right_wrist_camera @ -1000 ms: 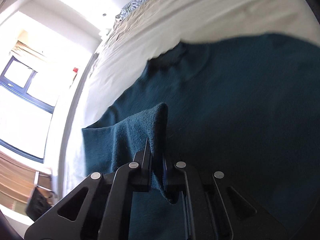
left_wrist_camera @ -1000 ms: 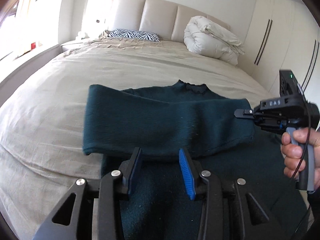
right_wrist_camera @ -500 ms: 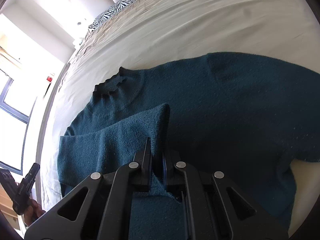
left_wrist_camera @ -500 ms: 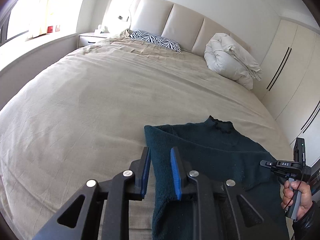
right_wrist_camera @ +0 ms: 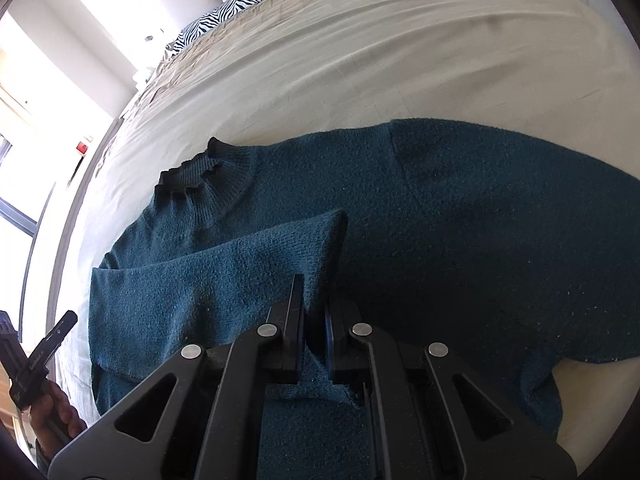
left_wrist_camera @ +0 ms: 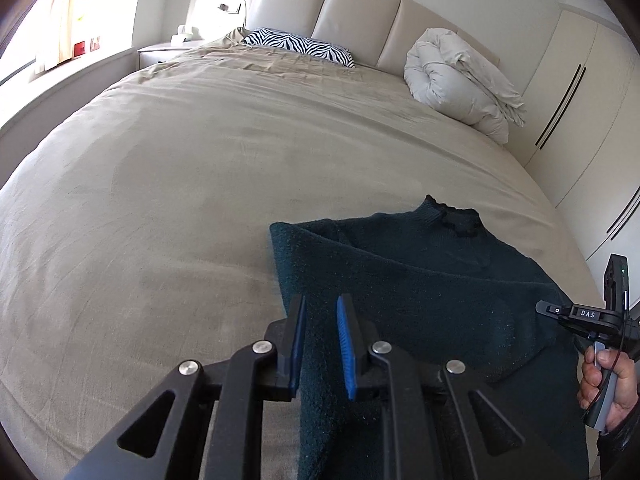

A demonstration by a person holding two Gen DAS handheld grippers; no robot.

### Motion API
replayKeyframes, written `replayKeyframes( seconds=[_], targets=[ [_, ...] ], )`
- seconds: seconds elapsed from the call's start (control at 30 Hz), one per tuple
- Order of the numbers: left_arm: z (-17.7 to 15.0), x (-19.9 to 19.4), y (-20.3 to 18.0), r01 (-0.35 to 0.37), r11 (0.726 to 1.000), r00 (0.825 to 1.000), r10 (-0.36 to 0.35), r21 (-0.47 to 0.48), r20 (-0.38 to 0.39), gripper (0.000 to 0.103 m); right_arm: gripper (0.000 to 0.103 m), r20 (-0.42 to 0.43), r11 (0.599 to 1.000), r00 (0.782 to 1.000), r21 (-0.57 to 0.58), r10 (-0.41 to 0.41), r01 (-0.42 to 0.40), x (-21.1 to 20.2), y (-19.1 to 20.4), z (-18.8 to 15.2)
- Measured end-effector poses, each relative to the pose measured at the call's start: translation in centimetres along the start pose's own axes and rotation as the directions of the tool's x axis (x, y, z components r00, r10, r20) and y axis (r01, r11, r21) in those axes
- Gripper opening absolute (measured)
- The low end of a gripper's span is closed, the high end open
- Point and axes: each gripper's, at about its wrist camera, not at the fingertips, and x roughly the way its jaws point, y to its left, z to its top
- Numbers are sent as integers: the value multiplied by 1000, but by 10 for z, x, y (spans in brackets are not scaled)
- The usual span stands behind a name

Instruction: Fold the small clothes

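Note:
A dark teal knit sweater [left_wrist_camera: 432, 280] lies on the beige bed [left_wrist_camera: 180, 184], its collar toward the headboard. One sleeve [right_wrist_camera: 224, 276] is folded across the body. My left gripper [left_wrist_camera: 321, 308] sits at the sweater's left edge with its blue pads a little apart and the folded edge between them. My right gripper [right_wrist_camera: 315, 284] is shut on the end of the folded sleeve. The right gripper also shows at the right edge of the left wrist view [left_wrist_camera: 544, 307]. The left gripper's body [right_wrist_camera: 40, 352] shows at the lower left of the right wrist view.
A zebra-print pillow [left_wrist_camera: 300, 46] and a rolled white duvet [left_wrist_camera: 460, 80] lie at the padded headboard. A nightstand [left_wrist_camera: 168, 50] and a window sill stand to the left, white wardrobes [left_wrist_camera: 580, 120] to the right. Bare bed sheet stretches left of the sweater.
My left gripper moved left to the sweater's folded left edge and its jaws narrowed around it. My right gripper kept its hold on the sleeve end and laid it across the body.

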Motion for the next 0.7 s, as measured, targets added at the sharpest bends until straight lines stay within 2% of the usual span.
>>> replayKeyframes(
  seconds=[0.47,0.7],
  targets=[
    [6,14,-6,-14,999,1000,14,42,-5,17,6,18,998,999,-49,-37,38,5,6,6],
    [10,9,-7,-10,998,999,8,60,33,17,6,57,996,998,-76,-37,41,-1,8,7]
  ],
)
